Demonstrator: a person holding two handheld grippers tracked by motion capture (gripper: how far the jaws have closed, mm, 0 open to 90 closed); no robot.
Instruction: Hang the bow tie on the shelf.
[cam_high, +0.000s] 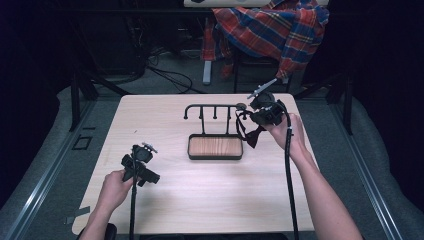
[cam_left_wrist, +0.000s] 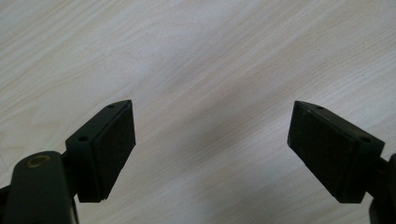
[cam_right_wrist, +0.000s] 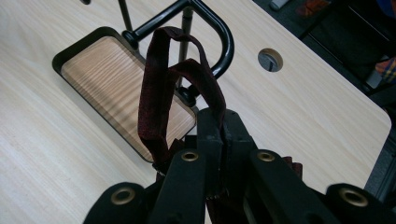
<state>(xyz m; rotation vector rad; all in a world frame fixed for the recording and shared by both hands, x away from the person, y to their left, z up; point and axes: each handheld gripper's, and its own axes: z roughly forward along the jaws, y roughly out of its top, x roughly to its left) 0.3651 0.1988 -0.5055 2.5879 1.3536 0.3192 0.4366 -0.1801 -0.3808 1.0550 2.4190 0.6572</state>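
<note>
1. Right gripper (cam_high: 256, 116) raised at about 2 o'clock on the table (cam_high: 210, 200), jaws clenched on a dark red strap (cam_right_wrist: 156, 98).
2. Strap loop rising from the jaws, hanging just beside the curved right end of the black rack (cam_right_wrist: 212, 32); contact with the bar impossible to tell.
3. Rack standing near 12 o'clock, posts set in a wood-lined tray (cam_high: 215, 146) at the centre.
4. Left gripper (cam_left_wrist: 210, 149) low at about 8 o'clock, well apart from the rack, jaws spread wide over bare tabletop, holding nothing.
5. Plaid cloth (cam_high: 270, 27) draped over a chair beyond the far edge.
</note>
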